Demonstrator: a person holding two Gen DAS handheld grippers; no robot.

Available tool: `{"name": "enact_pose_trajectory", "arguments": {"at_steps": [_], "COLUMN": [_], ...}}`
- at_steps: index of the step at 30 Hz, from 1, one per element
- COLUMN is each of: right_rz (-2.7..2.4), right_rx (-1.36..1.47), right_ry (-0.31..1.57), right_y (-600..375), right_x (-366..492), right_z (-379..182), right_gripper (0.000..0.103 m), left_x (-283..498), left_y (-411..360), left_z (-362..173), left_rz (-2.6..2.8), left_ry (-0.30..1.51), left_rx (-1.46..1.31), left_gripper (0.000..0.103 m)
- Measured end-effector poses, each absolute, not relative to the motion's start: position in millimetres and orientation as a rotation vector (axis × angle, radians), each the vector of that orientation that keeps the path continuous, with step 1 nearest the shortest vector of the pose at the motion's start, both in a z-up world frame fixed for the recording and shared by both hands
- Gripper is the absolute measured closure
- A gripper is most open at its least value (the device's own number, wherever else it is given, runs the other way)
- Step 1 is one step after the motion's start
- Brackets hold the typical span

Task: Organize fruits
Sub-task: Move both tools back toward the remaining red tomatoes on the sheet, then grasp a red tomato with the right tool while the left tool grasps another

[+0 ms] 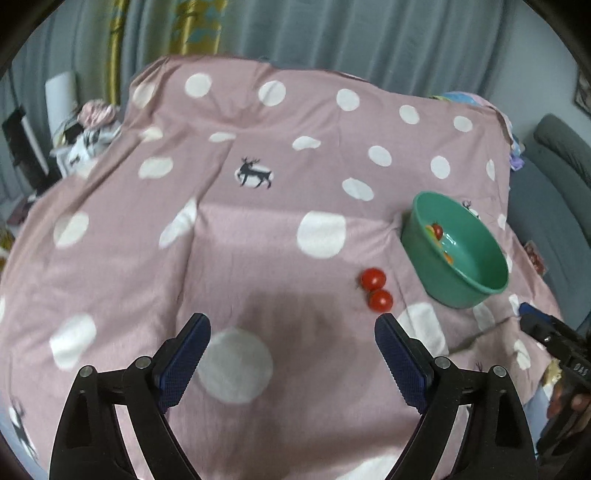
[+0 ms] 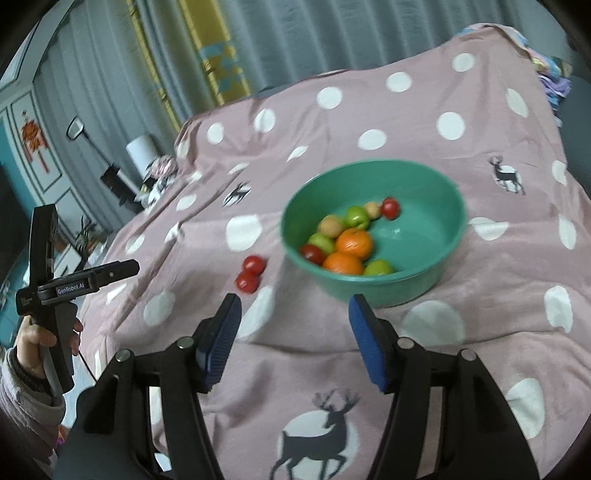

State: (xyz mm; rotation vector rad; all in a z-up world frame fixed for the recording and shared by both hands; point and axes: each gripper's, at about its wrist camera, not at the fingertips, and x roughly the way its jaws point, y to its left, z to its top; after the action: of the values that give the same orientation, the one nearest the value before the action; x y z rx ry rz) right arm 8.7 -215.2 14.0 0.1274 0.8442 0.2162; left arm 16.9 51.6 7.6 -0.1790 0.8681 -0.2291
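A green bowl (image 2: 436, 273) stands on the pink dotted cloth and holds several fruits: two oranges (image 2: 354, 242), green apples (image 2: 357, 217), red tomatoes (image 2: 390, 208) and pale fruits (image 2: 330, 226). It also shows in the left wrist view (image 1: 436, 273). Two red tomatoes (image 1: 376, 289) lie touching on the cloth left of the bowl, also seen in the right wrist view (image 2: 251, 274). My left gripper (image 1: 292, 328) is open and empty, just short of the tomatoes. My right gripper (image 2: 294, 309) is open and empty, in front of the bowl.
The pink cloth (image 1: 258, 229) covers a raised surface that drops off at its edges. Grey curtains (image 1: 332, 33) hang behind. Clutter (image 1: 85, 133) sits at the far left and a grey sofa (image 1: 554, 192) on the right. The left gripper's handle (image 2: 55, 288) shows held in a hand.
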Motion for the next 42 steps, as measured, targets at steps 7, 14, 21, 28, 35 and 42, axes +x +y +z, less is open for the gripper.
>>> {"name": "enact_pose_trajectory", "arguments": {"at_steps": [7,14,21,28,35,42], "right_rz": [0.347,0.413,0.355,0.28,0.283,0.356], "right_rx": [0.031,-0.003,-0.124,-0.261,-0.267,-0.148], "right_ry": [0.932,1.012,1.026,1.085,1.133,1.098], "right_y": [-158.9,-117.6,-96.7,-84.6,-89.3,-102.2], "right_x": [15.5,47.9,96.0,120.9,131.1,111.7], "right_z": [-6.6,-33.8,-46.2,-70.1,-84.7,-74.4], "right_gripper": [0.042,0.051,0.058,0.066,0.074,0.074], "left_x": [7.3,6.3,14.0,28.0,43.5,61.7], "left_y": [59.7,57.1,65.2,69.0,65.3,45.4], "left_z": [-19.7,-33.4,-34.9,-36.4,-38.1,-34.9], "left_rz": [-0.274,-0.323,-0.362,-0.387,-0.406,-0.442], "left_ry": [0.924,0.952,0.942,0.933,0.94,0.955], "left_rx": [-0.22,-0.211,-0.226,-0.234,-0.231,-0.198], "left_gripper": [0.013,0.013,0.012,0.012,0.012,0.013]}}
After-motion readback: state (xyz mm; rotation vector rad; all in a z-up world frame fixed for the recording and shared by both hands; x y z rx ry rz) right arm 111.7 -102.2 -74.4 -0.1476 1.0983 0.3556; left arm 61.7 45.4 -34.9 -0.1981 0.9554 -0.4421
